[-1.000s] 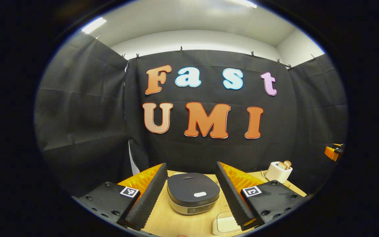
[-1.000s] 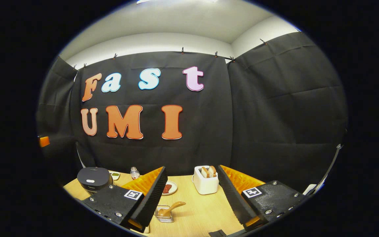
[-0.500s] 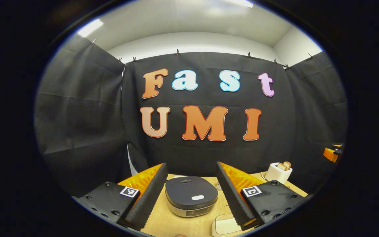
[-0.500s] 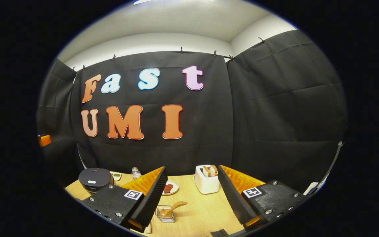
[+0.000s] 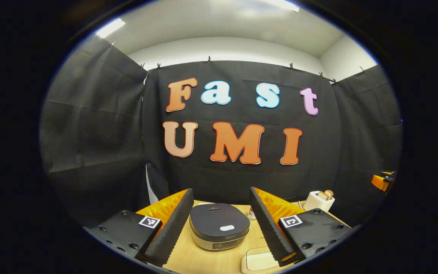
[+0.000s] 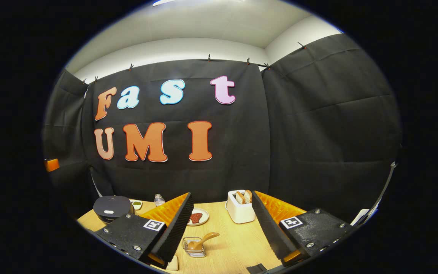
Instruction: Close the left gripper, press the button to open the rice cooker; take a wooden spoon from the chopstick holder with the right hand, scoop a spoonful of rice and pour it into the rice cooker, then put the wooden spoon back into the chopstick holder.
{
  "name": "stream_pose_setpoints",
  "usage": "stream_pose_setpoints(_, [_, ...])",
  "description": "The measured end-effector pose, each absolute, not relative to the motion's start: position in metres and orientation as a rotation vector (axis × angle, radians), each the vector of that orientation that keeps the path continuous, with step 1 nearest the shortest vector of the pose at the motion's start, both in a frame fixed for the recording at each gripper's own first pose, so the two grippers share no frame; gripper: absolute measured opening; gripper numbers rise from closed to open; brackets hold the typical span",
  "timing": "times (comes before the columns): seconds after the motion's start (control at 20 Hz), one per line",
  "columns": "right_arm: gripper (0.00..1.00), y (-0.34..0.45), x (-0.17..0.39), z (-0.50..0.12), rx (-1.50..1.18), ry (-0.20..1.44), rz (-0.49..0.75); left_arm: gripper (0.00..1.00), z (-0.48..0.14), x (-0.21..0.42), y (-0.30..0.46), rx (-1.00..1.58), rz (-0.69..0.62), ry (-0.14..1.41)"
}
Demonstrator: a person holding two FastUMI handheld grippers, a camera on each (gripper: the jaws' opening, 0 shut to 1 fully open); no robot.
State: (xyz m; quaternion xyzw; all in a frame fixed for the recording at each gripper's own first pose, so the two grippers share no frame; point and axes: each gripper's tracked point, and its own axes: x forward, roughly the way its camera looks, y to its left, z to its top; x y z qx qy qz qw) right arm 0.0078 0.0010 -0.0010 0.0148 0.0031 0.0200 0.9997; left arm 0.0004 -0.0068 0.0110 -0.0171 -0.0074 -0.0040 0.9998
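In the left gripper view a dark-lidded rice cooker (image 5: pixel 219 230) with a white button (image 5: pixel 227 228) on its closed lid stands on the wooden table, framed between the fingers of my left gripper (image 5: pixel 219 224), which is open and some way short of it. The right gripper view has the same rice cooker (image 6: pixel 113 207) at far left. A wooden spoon (image 6: pixel 202 241) rests in a wire chopstick holder (image 6: pixel 194 247) just ahead of my right gripper (image 6: pixel 221 226), which is open and holds nothing.
A white toaster (image 6: pixel 241 207) with bread slices stands at the back of the table (image 6: pixel 238 243). A plate with red food (image 6: pixel 197 217), a small bottle (image 6: pixel 159 199) and a small dish (image 6: pixel 136 204) lie near the wall. A white flat object (image 5: pixel 255 262) sits by the cooker.
Both views have shifted slightly: the rice cooker sits a little higher and farther left between the left fingers, and the table items have drifted slightly right in the right gripper view. Both grippers remain open.
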Motion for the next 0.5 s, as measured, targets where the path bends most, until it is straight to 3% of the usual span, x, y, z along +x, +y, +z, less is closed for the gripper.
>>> stream_pose_setpoints(0.35, [0.95,0.013,0.008,-0.005,0.012,0.017,0.073,0.69,0.005,-0.003,-0.002,-0.016,0.005,0.016])
stream_pose_setpoints(0.5, [0.95,0.015,0.009,-0.01,0.006,0.027,0.077,0.23,0.01,-0.006,0.004,0.01,0.031,-0.011])
